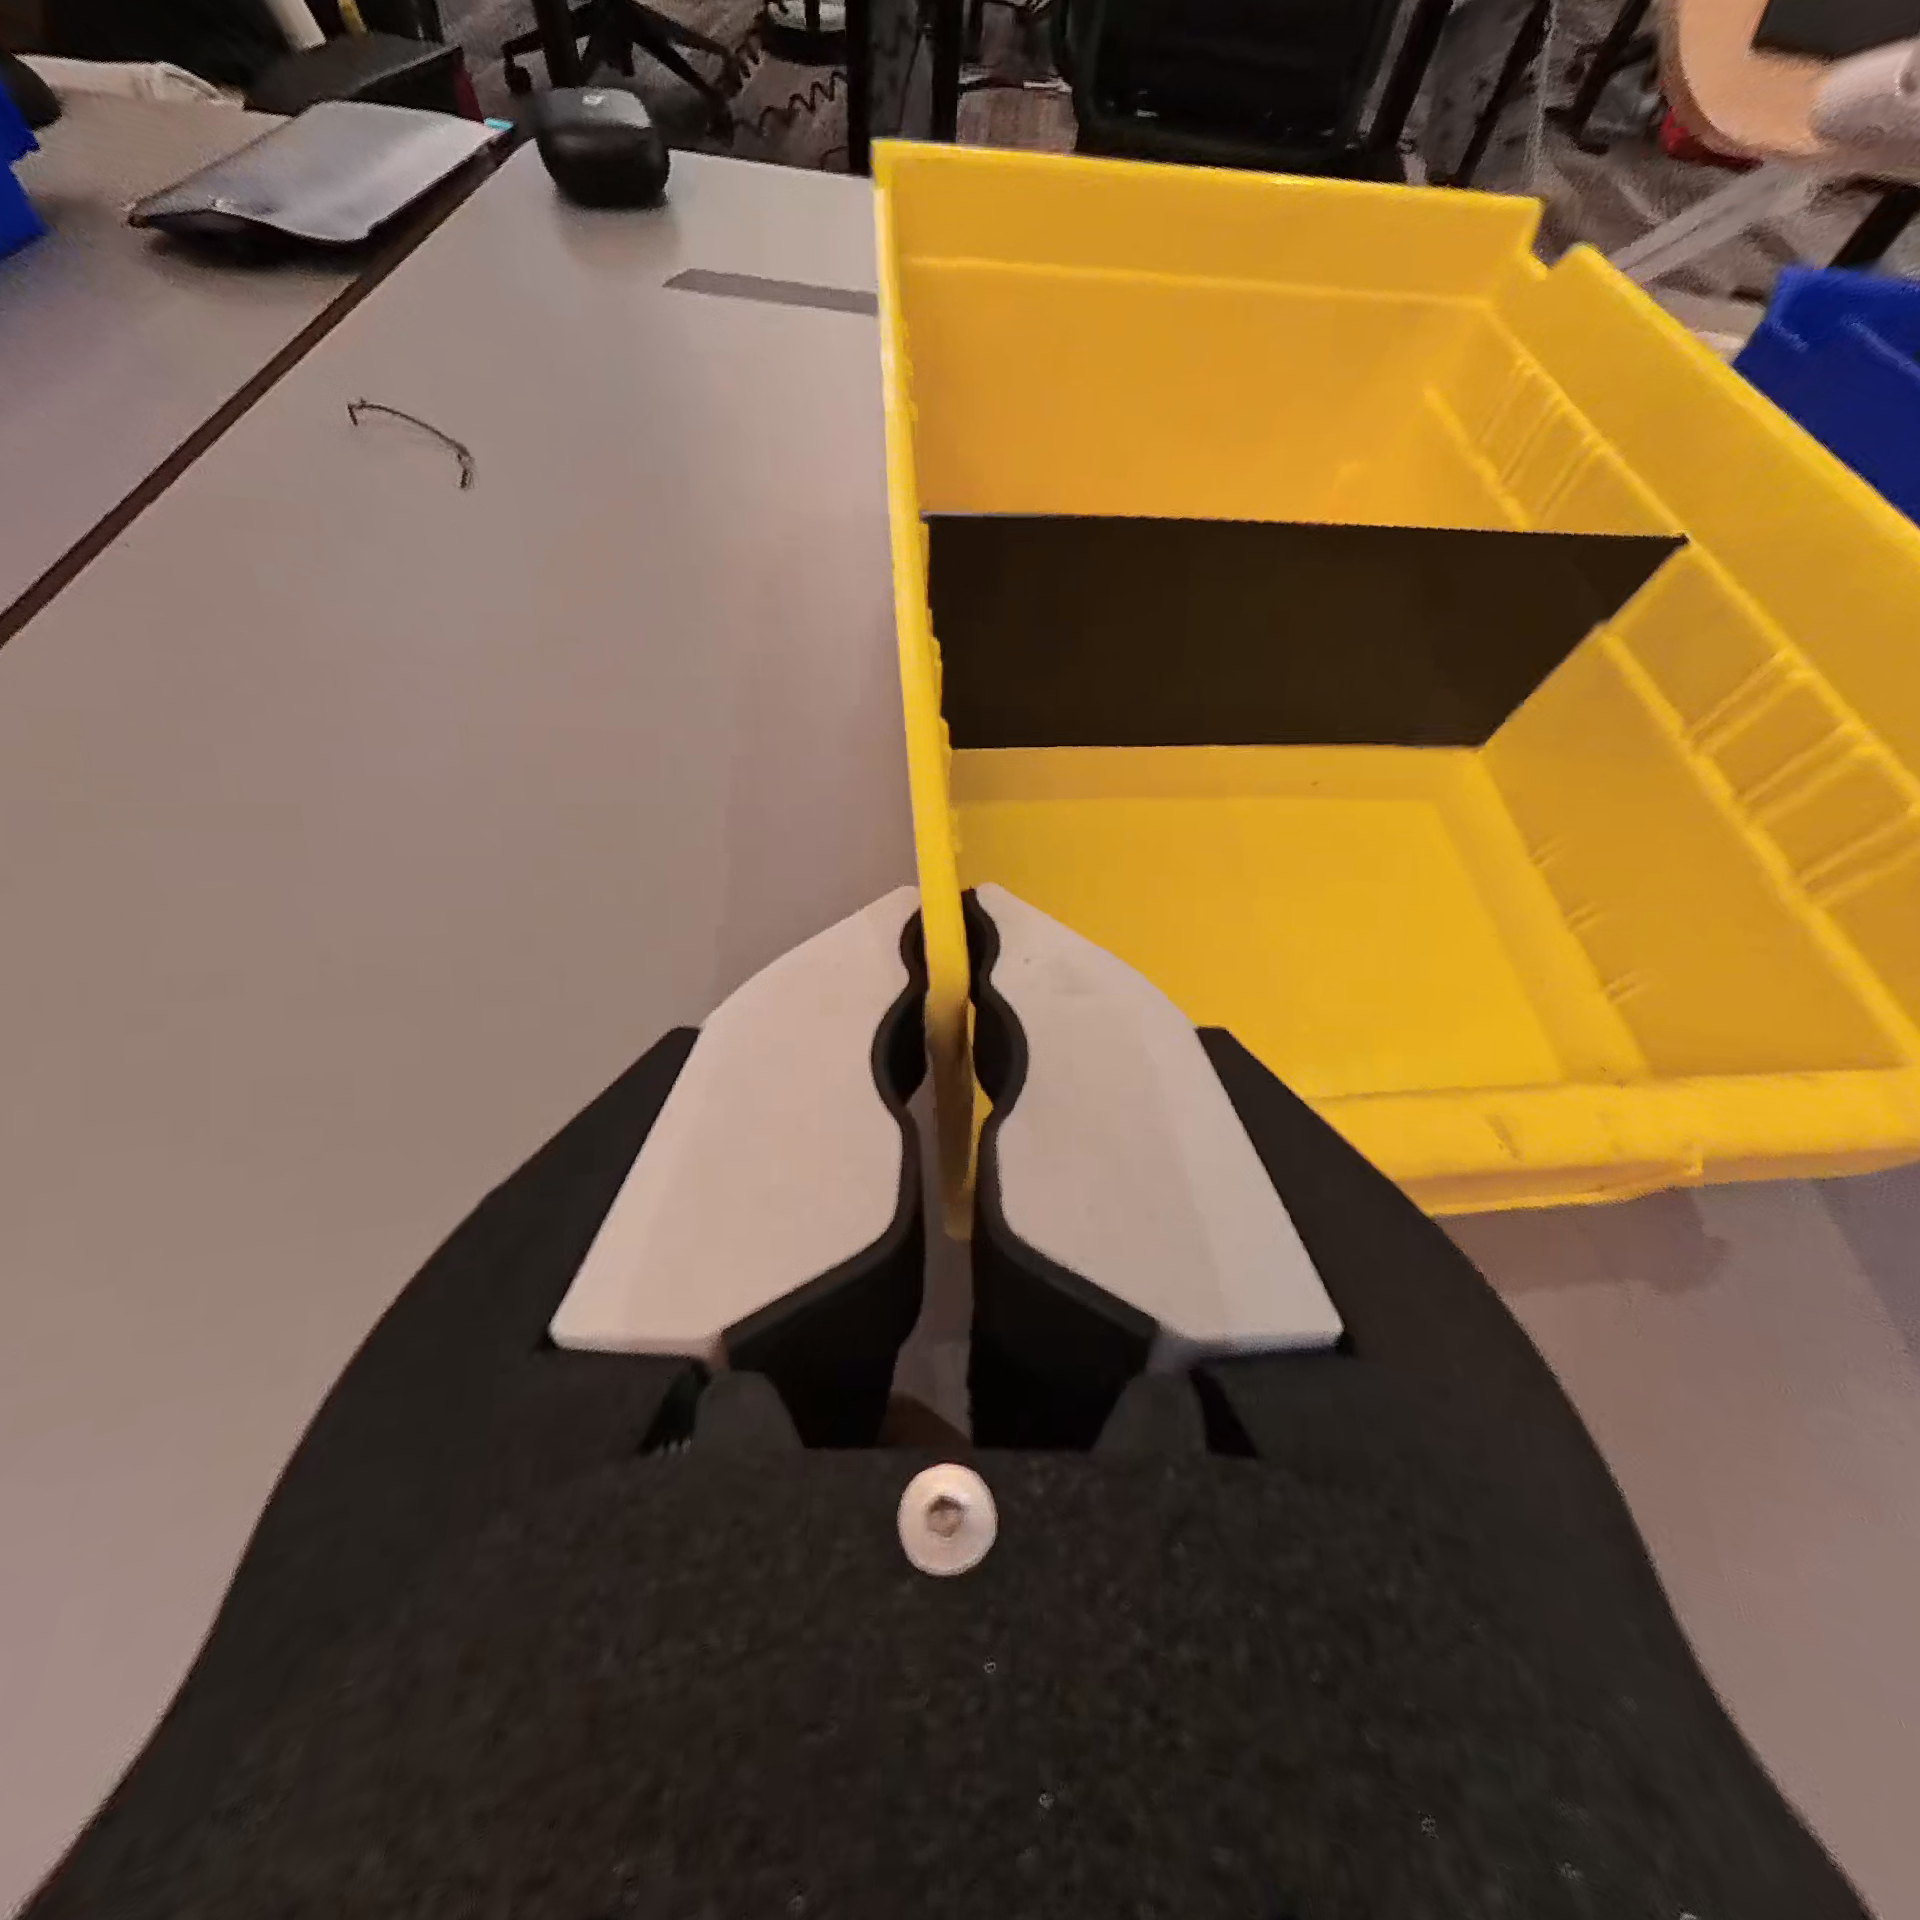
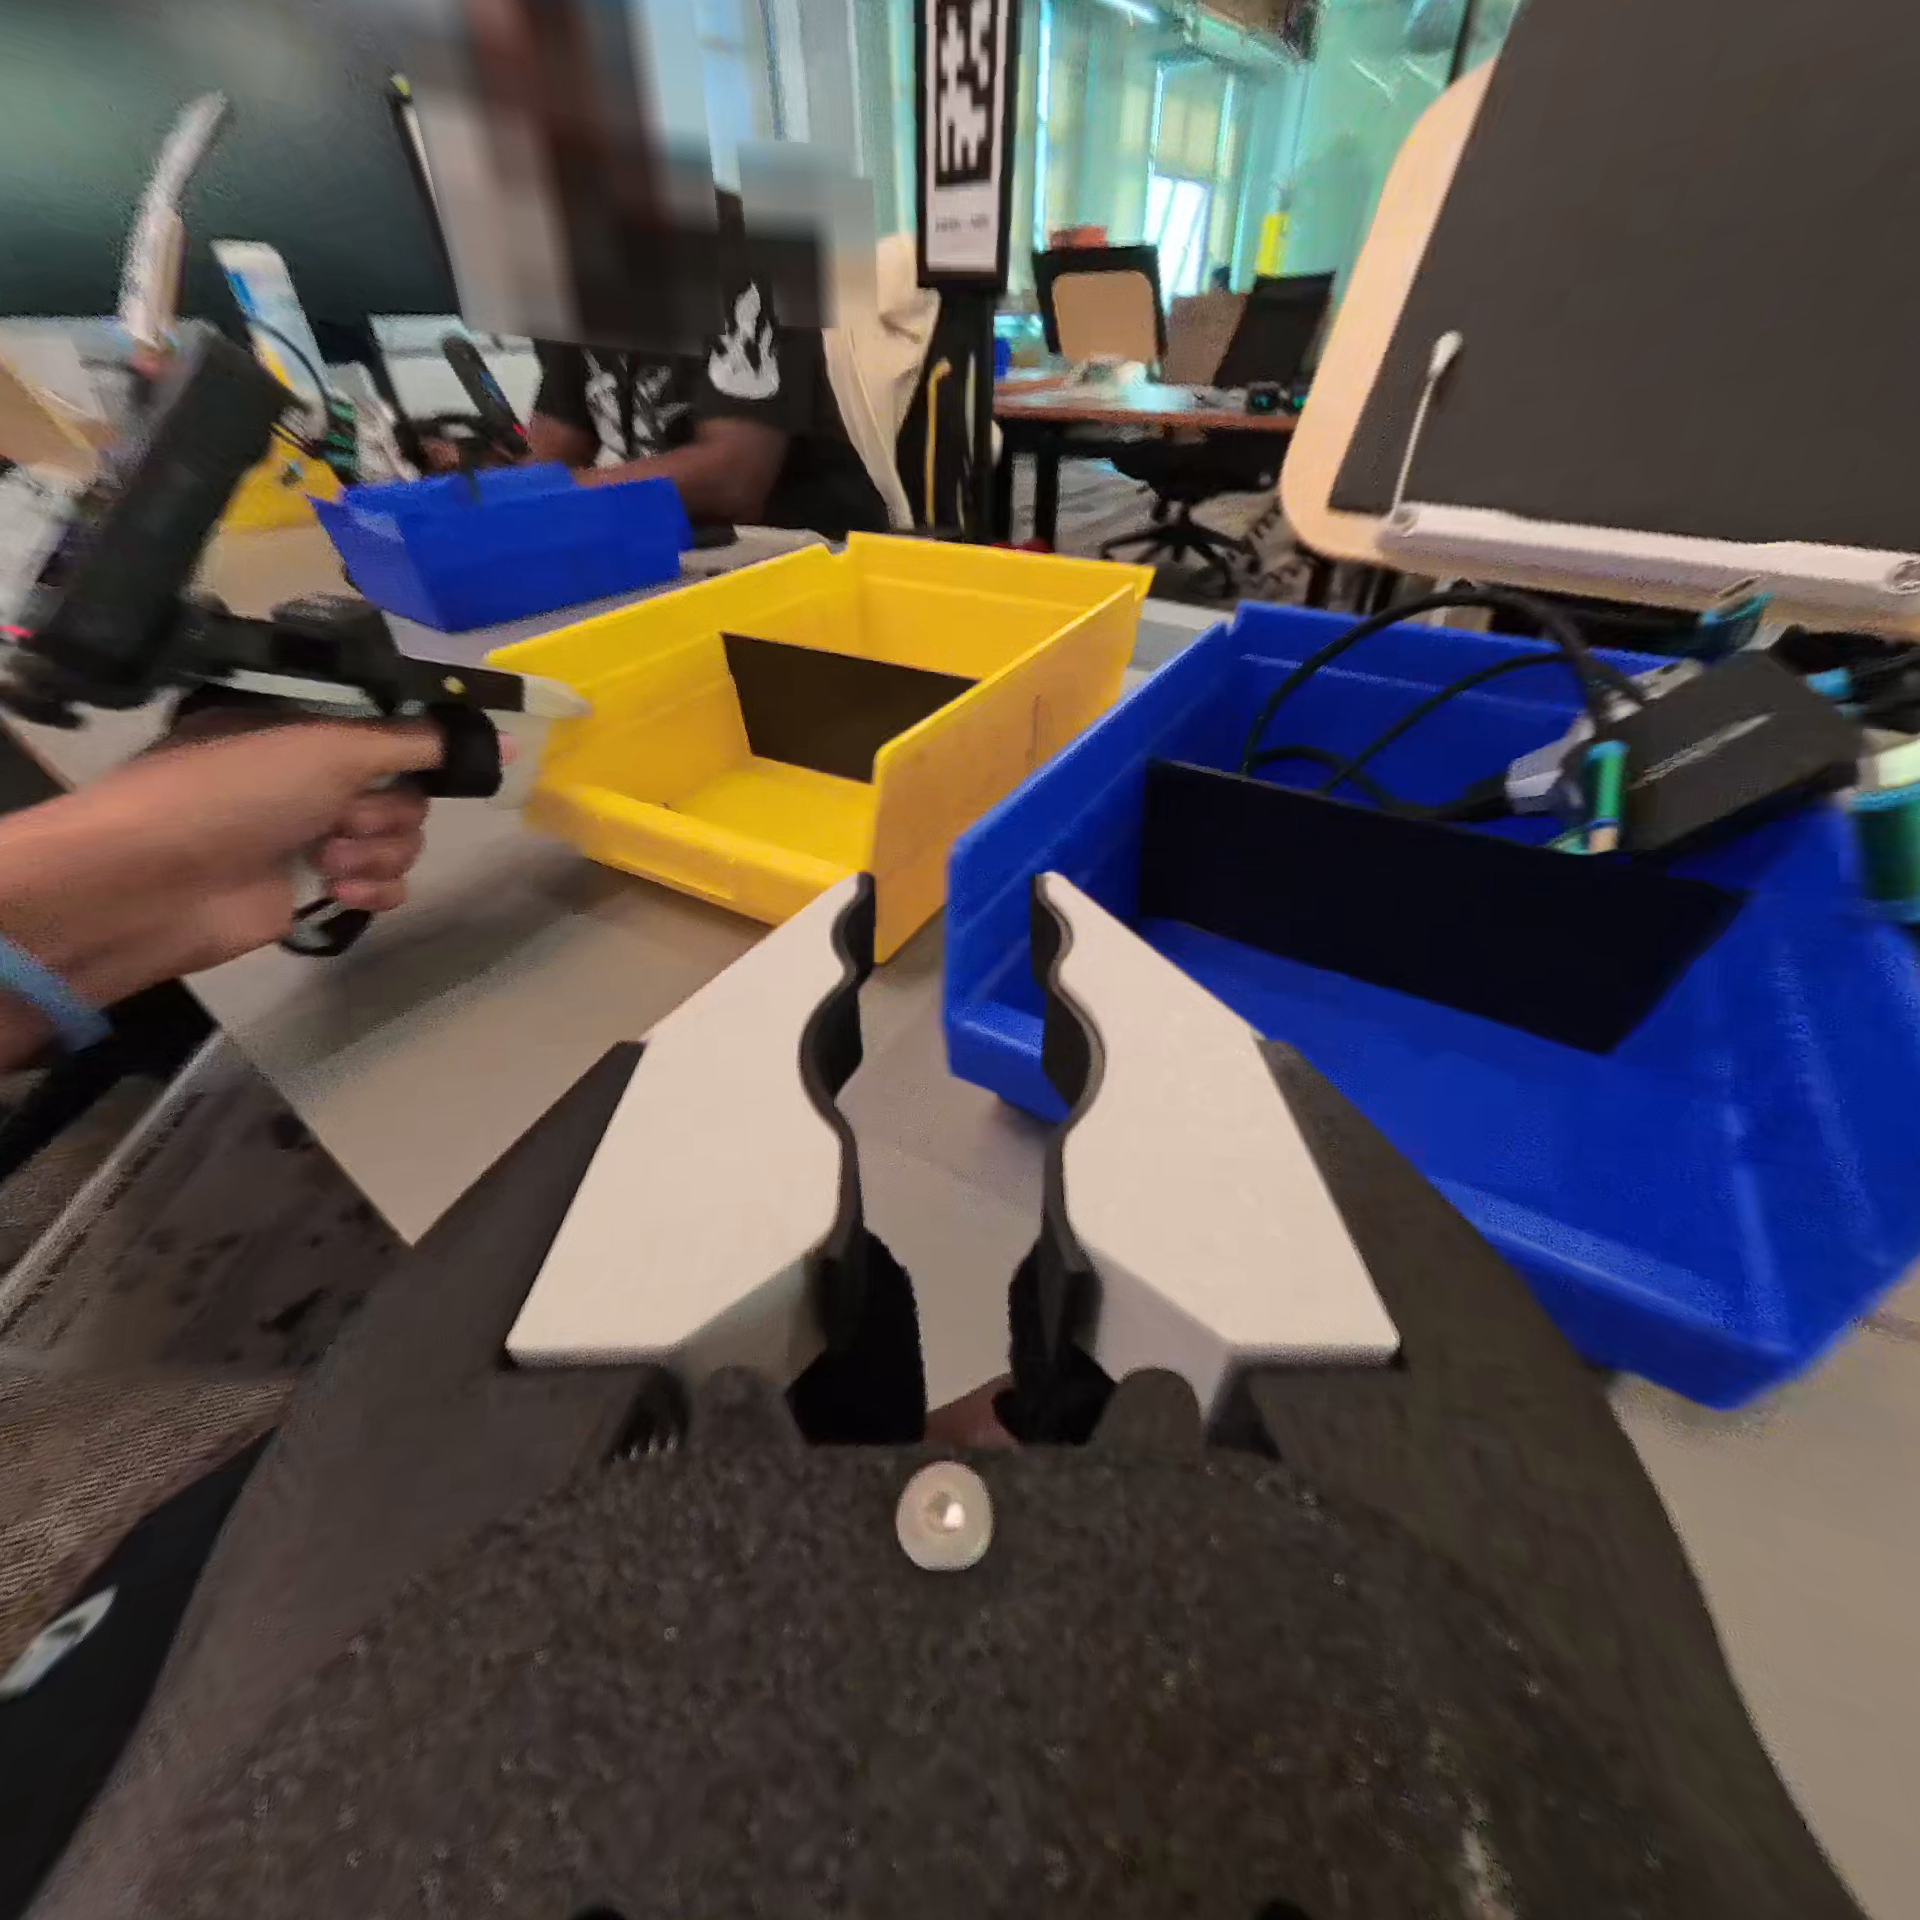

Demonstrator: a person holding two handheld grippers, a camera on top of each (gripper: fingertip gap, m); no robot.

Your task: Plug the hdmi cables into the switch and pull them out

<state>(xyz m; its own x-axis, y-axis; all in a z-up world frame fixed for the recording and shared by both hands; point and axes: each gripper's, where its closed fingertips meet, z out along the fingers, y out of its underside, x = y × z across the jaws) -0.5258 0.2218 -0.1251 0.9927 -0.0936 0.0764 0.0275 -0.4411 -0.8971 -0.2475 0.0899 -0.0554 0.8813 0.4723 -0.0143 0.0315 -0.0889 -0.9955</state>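
Note:
My left gripper is shut on the left side wall of an empty yellow bin, near its front corner. A black divider crosses the bin. In the right wrist view this gripper shows at the left, held by a hand at the yellow bin. My right gripper is open and empty, over the table between the yellow bin and a blue bin. The black switch lies in the blue bin's far right part, with black HDMI cables plugged in and coiled behind it.
A second blue bin stands at the back left with a seated person behind it. A chair back overhangs the right side. A black mouse, a dark folder and a bent bit of wire lie on the grey table. The tips of one gripper are about 30 cm away from the tips of the other.

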